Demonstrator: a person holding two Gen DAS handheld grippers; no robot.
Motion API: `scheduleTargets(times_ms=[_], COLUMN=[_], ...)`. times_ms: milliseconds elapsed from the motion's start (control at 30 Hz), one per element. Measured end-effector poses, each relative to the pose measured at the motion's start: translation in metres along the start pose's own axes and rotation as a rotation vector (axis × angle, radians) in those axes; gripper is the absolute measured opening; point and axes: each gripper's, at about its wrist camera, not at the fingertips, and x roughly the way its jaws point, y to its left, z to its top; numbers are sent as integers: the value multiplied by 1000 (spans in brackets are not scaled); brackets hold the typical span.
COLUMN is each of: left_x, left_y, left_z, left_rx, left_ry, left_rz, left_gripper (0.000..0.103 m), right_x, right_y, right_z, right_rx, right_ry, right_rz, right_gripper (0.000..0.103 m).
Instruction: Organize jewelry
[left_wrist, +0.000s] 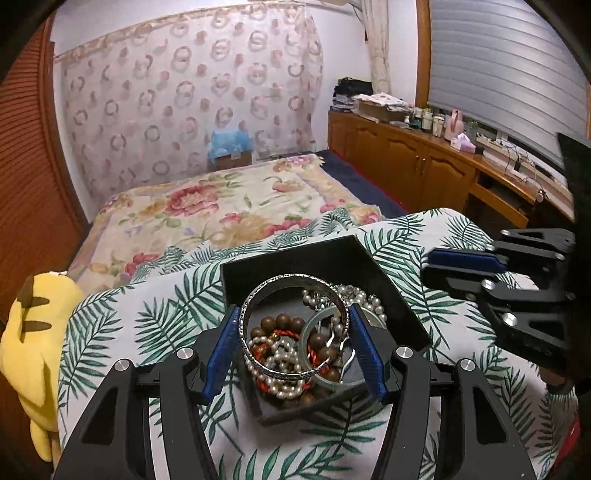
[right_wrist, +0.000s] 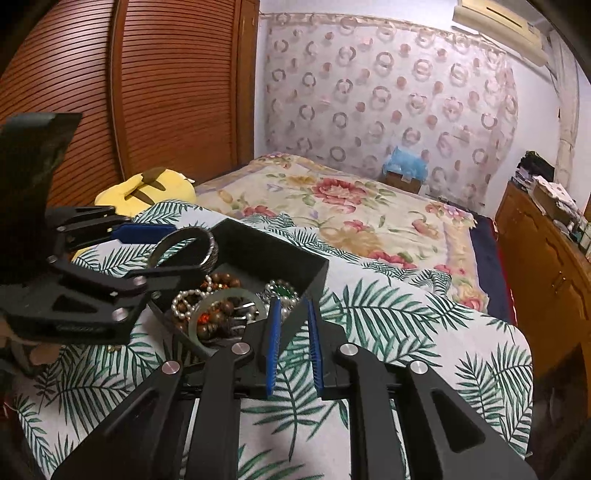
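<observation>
A silver bangle (left_wrist: 295, 325) is gripped by the left claw (left_wrist: 295, 350) above the black box (left_wrist: 391, 295) already holding beads; the right claw (right_wrist: 293, 347) is nearly closed, empty.

Palm-leaf print cloth (left_wrist: 155, 325) covers the bench; yellow plush toy (left_wrist: 33, 332) beside it at the left. Floral bedspread (left_wrist: 207, 206) behind, wooden cabinets (left_wrist: 406, 155) along the right wall, louvred wardrobe door (right_wrist: 177, 85).
</observation>
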Motion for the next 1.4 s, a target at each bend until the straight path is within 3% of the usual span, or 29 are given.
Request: scheduleTargets(times_ms=[400,467,600,633,667,733,867,1167,1400], left_x=[15,10,-6,-11,-16,-26,-44,-64,-62], left_y=[-3,-4,-4,-4,-3,0,6,23,34], left_z=[15,15,11,9,7,1,-11,-41,-68], left_rx=[-6,-4,5,5,4,0,-16,-77,-63], left_ry=[7,-4,-21,-29,-35,-47,-78,-71,-6], left_rz=[10,4,1,-2,-3,1,2,30,47], left_gripper=[58,66,68,74,78,87,94,95,95], right_x=[-18,-21,-28,-31,-32,-34,-35,-26,-5], right_y=[-4,-1,9,14,17,25,44,81,99], right_z=[-17,-20,-25,-27,-29,-34,-44,-59,-66], right_rx=[23,25,28,26,25,22,1,-62,-105], right_ry=[-6,-10,-26,-28,-27,-23,-5,60,140], right_rz=[16,23,58,70,80,101,133,188,218], right_gripper=[17,17,17,17,18,32,33,33,33])
